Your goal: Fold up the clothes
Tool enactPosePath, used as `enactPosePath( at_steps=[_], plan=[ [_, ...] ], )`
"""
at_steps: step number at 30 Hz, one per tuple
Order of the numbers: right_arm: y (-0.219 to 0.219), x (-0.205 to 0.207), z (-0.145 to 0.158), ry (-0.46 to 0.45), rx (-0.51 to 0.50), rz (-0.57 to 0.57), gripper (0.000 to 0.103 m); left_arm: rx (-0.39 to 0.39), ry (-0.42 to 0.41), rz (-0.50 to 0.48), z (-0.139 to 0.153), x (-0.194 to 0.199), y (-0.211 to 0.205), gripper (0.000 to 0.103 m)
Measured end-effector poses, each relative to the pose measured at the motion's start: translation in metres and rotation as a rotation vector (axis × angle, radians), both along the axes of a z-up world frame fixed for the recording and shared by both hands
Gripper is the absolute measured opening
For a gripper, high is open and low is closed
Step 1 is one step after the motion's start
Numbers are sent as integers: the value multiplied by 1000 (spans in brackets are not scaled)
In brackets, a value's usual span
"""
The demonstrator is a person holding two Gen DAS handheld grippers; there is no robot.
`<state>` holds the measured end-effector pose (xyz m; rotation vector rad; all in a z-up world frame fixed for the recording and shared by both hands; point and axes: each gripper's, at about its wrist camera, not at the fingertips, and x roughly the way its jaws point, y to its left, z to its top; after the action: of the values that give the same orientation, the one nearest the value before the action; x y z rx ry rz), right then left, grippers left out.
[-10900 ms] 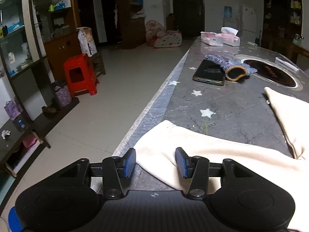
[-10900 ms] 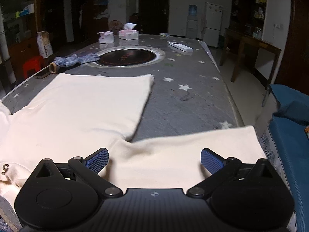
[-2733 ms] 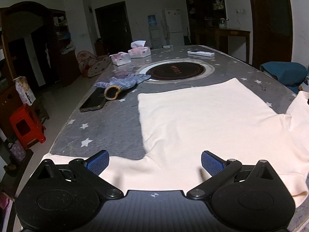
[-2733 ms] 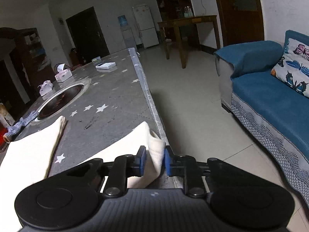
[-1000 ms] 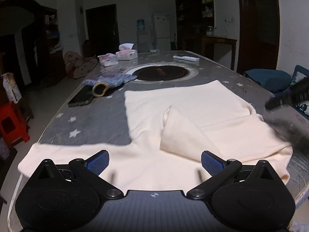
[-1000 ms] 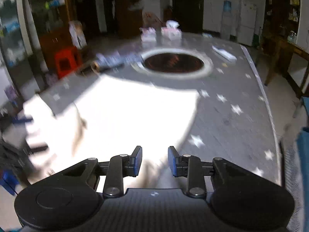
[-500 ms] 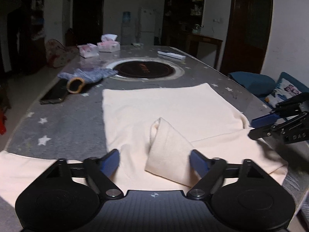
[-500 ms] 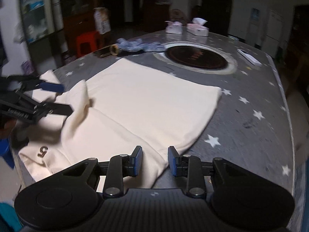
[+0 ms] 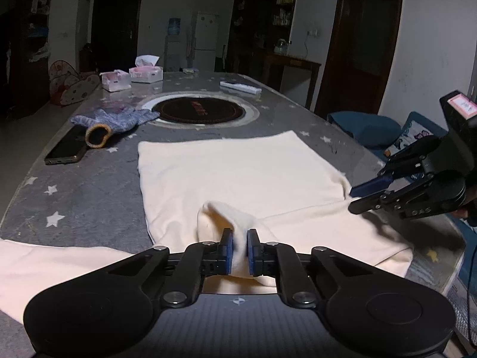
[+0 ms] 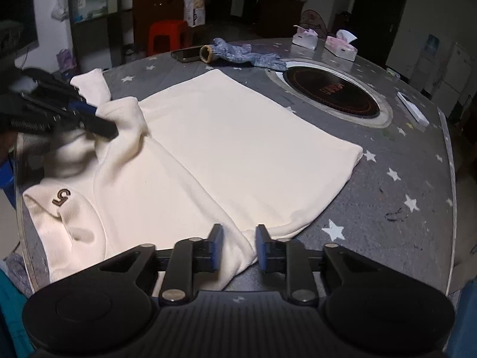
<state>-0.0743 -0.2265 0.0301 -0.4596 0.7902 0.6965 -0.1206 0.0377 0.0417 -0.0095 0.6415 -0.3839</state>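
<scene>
The left gripper (image 9: 237, 249) is pinching the end of a folded-over sleeve (image 9: 220, 217) of the cream sweater (image 10: 226, 137); the right gripper (image 10: 237, 246) has its jaws slightly spread around the sweater's edge; the sweater lies flat on the starred table (image 10: 402, 191), with a glove (image 9: 119, 119) and a phone (image 9: 67, 146) beyond it.

We see left gripper (image 9: 238, 249) at bottom centre, blue pads clamped on raised fold of cream sweatshirt (image 9: 238, 173). Sweatshirt spread across star-patterned grey table (image 9: 83, 185), one sleeve trailing to lower left. Right gripper (image 9: 356, 200) at right edge, jaws slightly parted at sweatshirt's right edge. Upper left: knit glove (image 9: 116, 120) touching phone (image 9: 67, 146). Beyond, round inset burner (image 9: 198, 110), two tissue boxes (image 9: 132, 76), remote (image 9: 241, 87).
</scene>
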Motion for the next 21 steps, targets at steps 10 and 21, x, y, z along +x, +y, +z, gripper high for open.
enactPosePath(
  at_steps=[10,21],
  plan=[
    [-10,-17,5,-67,-85,-26,0,-23,-43,-13,16,-12,-5,10],
    [-17,-17,12,-63,22,-26,9,14,22,43,-1,-8,8,10]
  ],
)
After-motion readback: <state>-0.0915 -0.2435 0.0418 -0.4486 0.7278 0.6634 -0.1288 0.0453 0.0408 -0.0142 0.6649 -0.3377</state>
